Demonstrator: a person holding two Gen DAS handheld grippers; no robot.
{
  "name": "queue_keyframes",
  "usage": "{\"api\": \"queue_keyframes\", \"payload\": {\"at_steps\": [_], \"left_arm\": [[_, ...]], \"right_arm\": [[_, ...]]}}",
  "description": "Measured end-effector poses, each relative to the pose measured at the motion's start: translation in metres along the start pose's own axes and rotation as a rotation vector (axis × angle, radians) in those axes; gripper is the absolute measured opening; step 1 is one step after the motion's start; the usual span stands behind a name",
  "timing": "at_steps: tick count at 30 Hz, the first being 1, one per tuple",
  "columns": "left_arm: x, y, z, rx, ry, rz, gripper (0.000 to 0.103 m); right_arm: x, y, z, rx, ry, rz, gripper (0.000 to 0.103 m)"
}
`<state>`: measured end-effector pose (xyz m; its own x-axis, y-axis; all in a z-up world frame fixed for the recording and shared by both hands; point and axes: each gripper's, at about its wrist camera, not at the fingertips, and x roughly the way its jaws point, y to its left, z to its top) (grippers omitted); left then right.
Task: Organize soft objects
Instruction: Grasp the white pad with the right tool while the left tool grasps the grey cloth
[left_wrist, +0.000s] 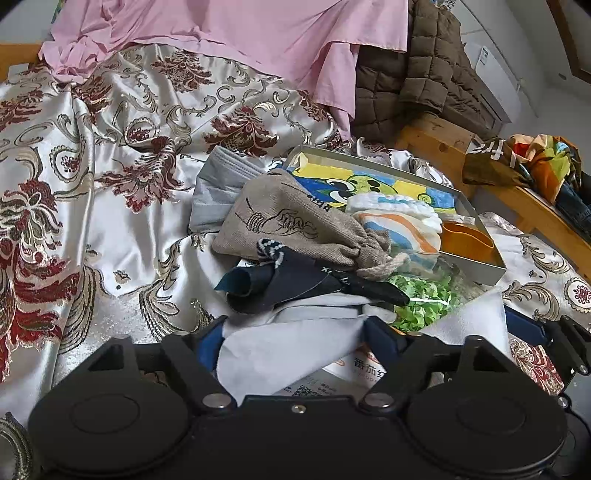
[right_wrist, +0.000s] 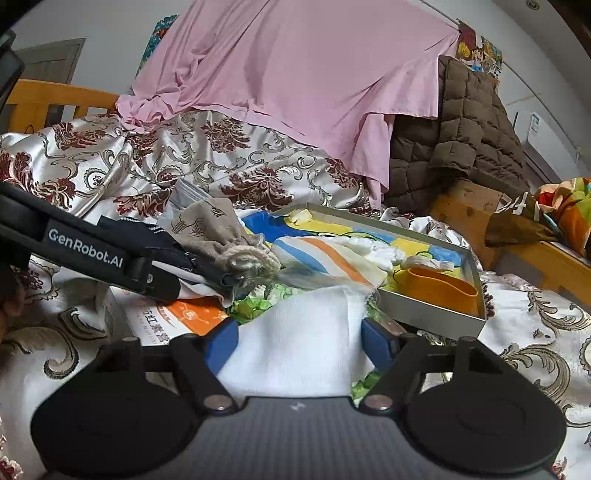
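Both cameras sit low on their claws and look forward along the fingers, tilted a little down over the bed (left_wrist: 92, 206). The left wrist view is close behind a white cloth (left_wrist: 280, 354), with the tan pouch (left_wrist: 291, 218) and the shallow tray (left_wrist: 476, 266) just ahead. The right wrist view looks from slightly further right, equally close, and catches the left claw (right_wrist: 92, 251) crossing its left side. Both share the cloth, pouch, tray, pink sheet (right_wrist: 306, 81) and brown quilted coat (right_wrist: 465, 136).

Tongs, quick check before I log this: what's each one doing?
Left tongs: closed on the white cloth.
Right tongs: closed on the same white cloth.
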<state>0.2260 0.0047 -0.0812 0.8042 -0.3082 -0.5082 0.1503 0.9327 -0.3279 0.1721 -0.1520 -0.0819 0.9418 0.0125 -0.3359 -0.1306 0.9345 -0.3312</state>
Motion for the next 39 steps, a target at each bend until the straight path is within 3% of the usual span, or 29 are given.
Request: {"api": "queue_keyframes", "payload": {"at_steps": [7, 15, 19, 22, 24, 27, 33, 39], "left_arm": [[-0.006, -0.009, 0.000, 0.059, -0.014, 0.030, 0.067], [-0.012, -0.010, 0.002, 0.054, -0.025, 0.036, 0.046], [-0.014, -0.015, 0.002, 0.086, -0.027, 0.054, 0.042], [-0.017, -0.016, 0.001, 0.092, -0.033, 0.068, 0.037], [-0.019, -0.018, 0.002, 0.101, -0.046, 0.088, 0.026], [-0.022, -0.022, 0.002, 0.138, -0.066, 0.118, 0.017], [-0.031, -0.030, 0.000, 0.180, -0.114, 0.122, 0.009], [-0.047, -0.043, -0.005, 0.216, -0.167, 0.100, 0.007]], "right_arm": [[-0.001, 0.003, 0.000, -0.046, -0.001, -0.026, 0.066], [-0.002, 0.004, 0.001, -0.064, 0.000, -0.059, 0.047], [-0.001, 0.008, 0.000, -0.103, 0.002, -0.076, 0.043], [-0.003, 0.012, 0.001, -0.123, -0.007, -0.069, 0.033], [-0.004, 0.013, 0.002, -0.127, -0.013, -0.062, 0.027], [-0.005, 0.012, 0.002, -0.121, -0.017, -0.052, 0.024], [-0.009, 0.009, 0.005, -0.106, -0.031, -0.037, 0.019], [-0.016, 0.006, 0.012, -0.085, -0.053, -0.010, 0.018]]}}
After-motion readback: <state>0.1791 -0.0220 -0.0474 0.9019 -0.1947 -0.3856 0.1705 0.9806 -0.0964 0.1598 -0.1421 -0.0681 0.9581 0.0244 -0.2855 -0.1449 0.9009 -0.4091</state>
